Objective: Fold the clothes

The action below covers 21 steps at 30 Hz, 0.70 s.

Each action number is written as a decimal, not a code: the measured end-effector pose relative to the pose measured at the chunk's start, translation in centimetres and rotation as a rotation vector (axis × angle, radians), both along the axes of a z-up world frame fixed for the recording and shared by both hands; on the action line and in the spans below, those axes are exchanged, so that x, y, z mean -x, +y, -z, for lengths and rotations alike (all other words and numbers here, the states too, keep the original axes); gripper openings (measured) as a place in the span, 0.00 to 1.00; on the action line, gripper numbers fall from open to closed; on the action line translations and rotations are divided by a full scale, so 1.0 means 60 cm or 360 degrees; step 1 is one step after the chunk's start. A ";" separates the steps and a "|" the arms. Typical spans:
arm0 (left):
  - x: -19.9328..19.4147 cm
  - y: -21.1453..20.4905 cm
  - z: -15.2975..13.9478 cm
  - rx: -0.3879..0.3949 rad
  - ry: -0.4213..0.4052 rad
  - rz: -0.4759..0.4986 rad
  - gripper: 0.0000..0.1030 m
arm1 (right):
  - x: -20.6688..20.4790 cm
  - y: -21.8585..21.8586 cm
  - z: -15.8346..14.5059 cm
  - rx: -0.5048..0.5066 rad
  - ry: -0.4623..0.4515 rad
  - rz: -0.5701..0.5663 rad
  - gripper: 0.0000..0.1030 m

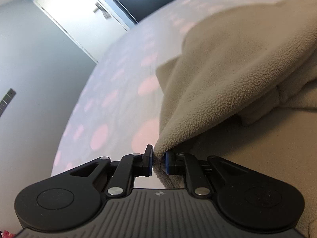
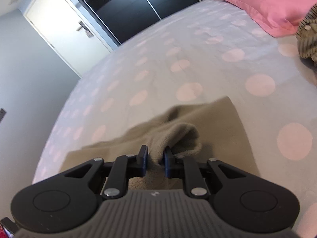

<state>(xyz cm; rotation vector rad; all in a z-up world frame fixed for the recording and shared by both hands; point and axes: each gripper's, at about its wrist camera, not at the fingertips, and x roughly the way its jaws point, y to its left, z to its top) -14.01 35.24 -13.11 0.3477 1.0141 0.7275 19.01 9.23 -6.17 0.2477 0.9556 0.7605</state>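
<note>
Here, label by label, is how the scene is standing.

Setting: a bed [image 2: 218,75] dressed in a pale sheet with pink dots is carrying the work; a pink pillow [image 2: 273,10] is lying at its far end, and a striped garment [image 2: 307,39] is sitting bunched just beside that pillow.

Garment: a beige fleece garment [image 1: 237,63] is lying partly on the sheet and partly lifted, one fuzzy layer rising off the flat part beneath it (which piece of clothing it is cannot be told).

Left tongs: the left gripper [image 1: 158,159] is pinching a corner of the fleece, its jaws drawn nearly together with only the cloth between the blue pads.

Right tongs: the right gripper [image 2: 155,159] is clamping a gathered ridge of the same fleece, its jaws standing a little wider around the thicker bunch.

Step in hand: both ends are being gripped and raised together, so a fold is judged to be under way; whether the layer is being carried over or opened out is not settled by these views.

Next move: it is calling for both grips holding level, the lifted edge travelling taut and landing square on the flat part.

Background: a white door [image 2: 65,23] and dark wardrobe panels [image 2: 126,6] are standing beyond the bed.
</note>
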 end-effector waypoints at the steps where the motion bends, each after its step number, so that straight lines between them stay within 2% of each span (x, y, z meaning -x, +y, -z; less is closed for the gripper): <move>1: -0.003 -0.005 0.006 -0.0011 0.0037 0.0018 0.10 | -0.003 0.000 0.014 0.0073 0.0022 0.0016 0.18; 3: -0.004 -0.008 0.012 -0.0014 0.0071 0.0045 0.10 | -0.009 -0.004 0.044 0.0167 0.0062 0.0033 0.16; 4: -0.002 -0.006 0.013 0.0022 0.0071 0.0040 0.10 | -0.011 -0.006 0.054 0.0189 0.0075 0.0038 0.11; 7: 0.009 0.004 0.008 0.0129 0.0054 0.0015 0.12 | -0.016 -0.013 0.083 0.0256 0.0114 0.0053 0.10; 10: 0.023 0.015 0.000 0.0237 0.0030 -0.0015 0.14 | -0.011 -0.009 0.076 0.0280 0.0089 0.0047 0.10; 11: 0.027 0.019 -0.003 0.0273 0.0022 -0.0025 0.15 | -0.007 -0.007 0.072 0.0310 0.0063 0.0038 0.13; 14: 0.041 0.030 -0.010 0.0380 -0.0003 -0.0055 0.27 | 0.003 -0.009 0.061 0.0431 -0.0042 0.0060 0.33; 17: 0.073 0.045 -0.014 0.0537 -0.0046 -0.0148 0.29 | 0.006 -0.028 0.054 0.0435 -0.0051 0.0069 0.34; 19: 0.093 0.067 -0.022 0.0640 -0.0109 -0.0217 0.36 | 0.008 -0.045 0.048 0.0425 -0.0039 0.0089 0.35; 21: 0.116 0.082 -0.031 0.0756 -0.0174 -0.0311 0.39 | 0.014 -0.060 0.041 0.0440 -0.0034 0.0098 0.37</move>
